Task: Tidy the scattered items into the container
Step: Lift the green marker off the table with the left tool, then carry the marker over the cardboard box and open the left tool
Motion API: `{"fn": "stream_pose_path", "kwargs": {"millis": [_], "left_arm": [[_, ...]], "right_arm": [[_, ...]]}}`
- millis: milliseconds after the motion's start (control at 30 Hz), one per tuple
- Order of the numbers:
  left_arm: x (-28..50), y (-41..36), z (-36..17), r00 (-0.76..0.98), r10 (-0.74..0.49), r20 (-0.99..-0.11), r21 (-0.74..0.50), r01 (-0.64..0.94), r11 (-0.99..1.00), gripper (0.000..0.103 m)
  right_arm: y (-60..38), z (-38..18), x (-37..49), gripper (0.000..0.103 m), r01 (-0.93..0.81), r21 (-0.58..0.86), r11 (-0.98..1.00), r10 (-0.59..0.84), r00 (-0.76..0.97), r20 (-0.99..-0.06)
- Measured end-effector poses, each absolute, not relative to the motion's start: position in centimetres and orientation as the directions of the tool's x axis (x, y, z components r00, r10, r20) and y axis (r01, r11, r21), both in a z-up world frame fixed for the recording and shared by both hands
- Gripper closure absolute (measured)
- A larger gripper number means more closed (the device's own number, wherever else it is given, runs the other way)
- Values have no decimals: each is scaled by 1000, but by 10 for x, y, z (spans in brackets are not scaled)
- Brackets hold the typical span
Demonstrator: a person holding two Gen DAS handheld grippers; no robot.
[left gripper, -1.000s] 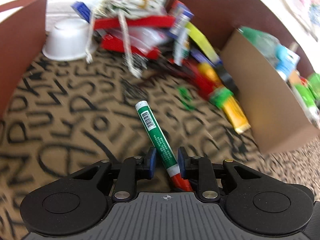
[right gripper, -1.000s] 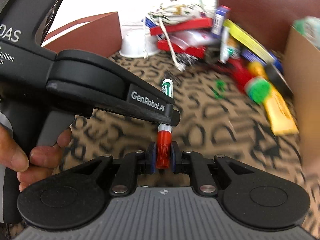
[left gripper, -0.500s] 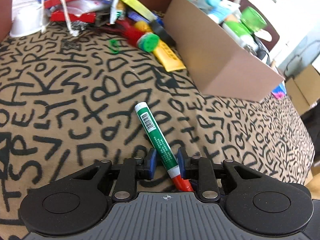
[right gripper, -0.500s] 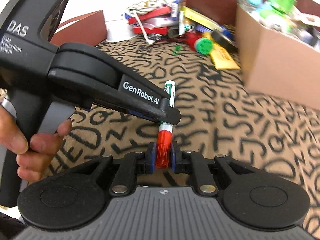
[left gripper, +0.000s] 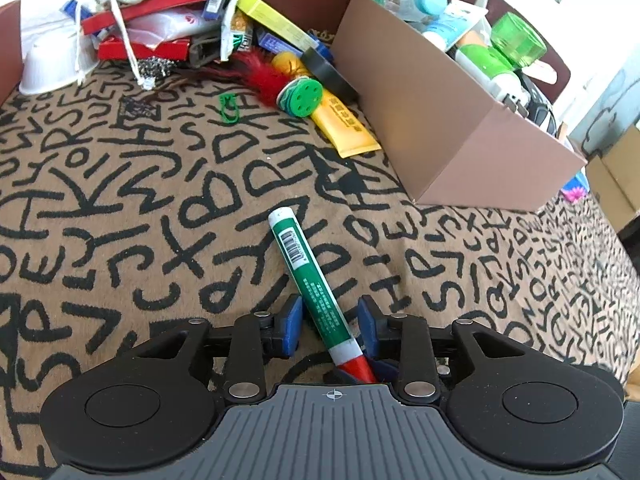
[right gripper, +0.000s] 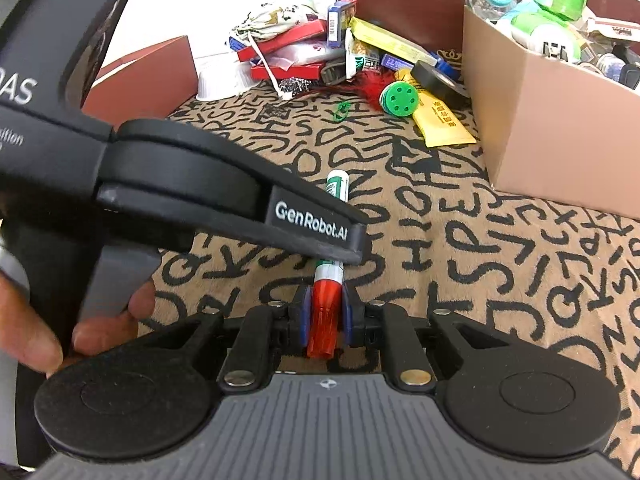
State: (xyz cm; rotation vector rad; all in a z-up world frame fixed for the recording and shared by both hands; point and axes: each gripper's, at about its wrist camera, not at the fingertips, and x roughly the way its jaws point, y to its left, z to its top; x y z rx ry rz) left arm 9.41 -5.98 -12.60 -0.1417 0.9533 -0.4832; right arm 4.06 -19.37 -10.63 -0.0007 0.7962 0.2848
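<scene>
A green marker with a red cap (left gripper: 308,276) is held above the lettered cloth. My right gripper (right gripper: 325,314) is shut on its red cap (right gripper: 322,320). My left gripper (left gripper: 330,320) straddles the green barrel, its blue pads standing apart from it, so it is open. The left gripper's body (right gripper: 200,192) hides most of the barrel in the right wrist view; only the white tip (right gripper: 338,182) shows. The cardboard box (left gripper: 440,120) stands to the right, holding bottles and other items.
A pile of scattered items lies at the far side: white bowl (left gripper: 52,68), red boxes (left gripper: 144,44), green disc (left gripper: 304,96), yellow tube (left gripper: 344,124), black tape roll (left gripper: 328,72), green clip (left gripper: 228,108). A brown wall (right gripper: 152,72) stands at left.
Both grippers with the marker have pulled back and swung right, so the box came into fuller view. The left pads have spread slightly off the barrel.
</scene>
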Motion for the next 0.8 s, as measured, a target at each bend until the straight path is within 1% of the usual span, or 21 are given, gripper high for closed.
{"fn": "stream_pose_path", "kwargs": {"millis": [100, 133, 200, 300, 433, 600, 800], "left_arm": [[93, -63, -122, 472, -450, -758, -315, 340, 886, 67], [92, -63, -121, 465, -457, -758, -323, 340, 883, 75], [89, -67, -117, 456, -476, -752, -342, 347, 873, 79], [83, -81, -102, 465, -500, -730, -345, 381, 858, 80], [78, -110, -71, 494, -534, -686, -321, 453, 832, 80], [77, -153, -27, 517, -587, -623, -293, 542, 788, 80], [84, -198, 21, 572, -606, -553, -219, 602, 768, 80]], "right_arm": [[-197, -104, 35, 84, -259, 107, 960, 257, 661, -705], [-199, -102, 32, 84, -257, 111, 960, 258, 662, -704], [-204, -97, 26, 84, -244, 118, 962, 256, 670, -697], [-218, -84, 14, 84, -220, 116, 969, 239, 701, -672], [-243, -58, 3, 84, -177, 98, 979, 199, 761, -617], [-278, -24, -7, 84, -118, 78, 990, 141, 836, -529], [-311, 14, 5, 84, -73, 73, 995, 98, 901, -423]]}}
